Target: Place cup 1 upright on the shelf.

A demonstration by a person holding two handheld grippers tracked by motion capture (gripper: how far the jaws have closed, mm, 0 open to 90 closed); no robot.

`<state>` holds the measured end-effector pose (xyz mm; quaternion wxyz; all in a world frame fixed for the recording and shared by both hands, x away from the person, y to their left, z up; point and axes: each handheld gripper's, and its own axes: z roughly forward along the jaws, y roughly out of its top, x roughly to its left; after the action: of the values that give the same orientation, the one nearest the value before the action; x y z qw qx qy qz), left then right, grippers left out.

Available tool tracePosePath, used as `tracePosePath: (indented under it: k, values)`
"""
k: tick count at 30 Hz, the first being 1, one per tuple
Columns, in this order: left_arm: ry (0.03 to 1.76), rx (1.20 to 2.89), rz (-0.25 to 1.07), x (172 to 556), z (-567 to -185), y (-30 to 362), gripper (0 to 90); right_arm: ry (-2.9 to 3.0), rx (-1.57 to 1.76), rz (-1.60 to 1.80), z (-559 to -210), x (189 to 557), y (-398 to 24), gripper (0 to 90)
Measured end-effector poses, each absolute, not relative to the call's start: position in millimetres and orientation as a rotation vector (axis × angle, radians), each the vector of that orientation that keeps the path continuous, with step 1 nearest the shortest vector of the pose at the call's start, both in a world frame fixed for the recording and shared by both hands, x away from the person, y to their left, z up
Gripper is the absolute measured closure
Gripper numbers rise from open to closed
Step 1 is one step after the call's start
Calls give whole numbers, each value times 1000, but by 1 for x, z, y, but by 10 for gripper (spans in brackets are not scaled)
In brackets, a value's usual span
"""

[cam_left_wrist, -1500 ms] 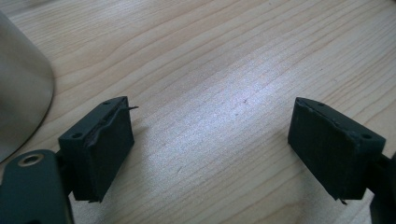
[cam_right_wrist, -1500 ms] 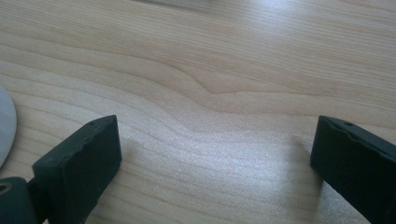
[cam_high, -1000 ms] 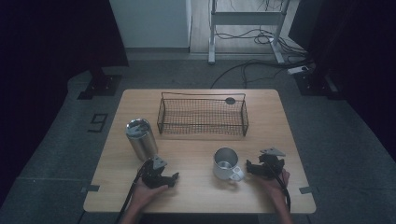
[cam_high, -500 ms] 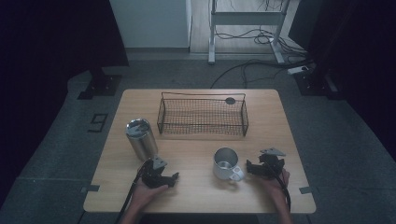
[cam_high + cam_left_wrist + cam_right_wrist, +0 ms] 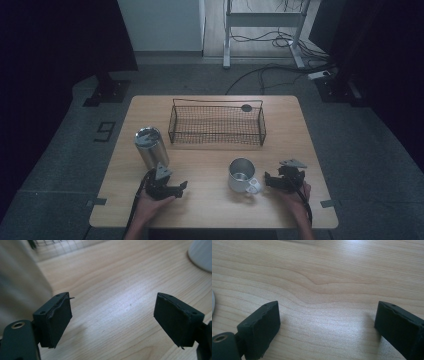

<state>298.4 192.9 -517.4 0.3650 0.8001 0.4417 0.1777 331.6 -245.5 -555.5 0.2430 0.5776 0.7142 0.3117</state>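
Steel tumbler (image 5: 22,282) blurred, cut by left edge; white mug (image 5: 201,255) cropped at corner.

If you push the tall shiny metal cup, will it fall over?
Maybe. The metal tumbler stands upright and is much taller than it is wide, so a push near the top would likely tip it. Its round side means it could then roll across the table. The smooth steel looks slippery, so it might slide.

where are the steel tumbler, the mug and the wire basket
steel tumbler (image 5: 151,148): high view, on its brushed side wall
mug (image 5: 240,173): high view, on its outer wall, below the rim
wire basket (image 5: 217,138): high view, on the near mesh wall
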Motion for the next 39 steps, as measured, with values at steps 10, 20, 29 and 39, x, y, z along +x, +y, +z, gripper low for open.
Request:
tracePosePath:
  k: [10,20,29,39]
  values:
    - [1131,2019,490,296,-506,203,148,1952,1578,852,-556,332,-246,59]
    - [1181,1964,527,296,-499,219,148,1959,1571,855,-556,333,-246,56]
    - [1218,1931,544,297,-496,231,148,1958,1572,857,-556,333,-247,57]
    - [1257,1907,558,299,-496,244,147,1955,1574,858,-556,333,-247,61]
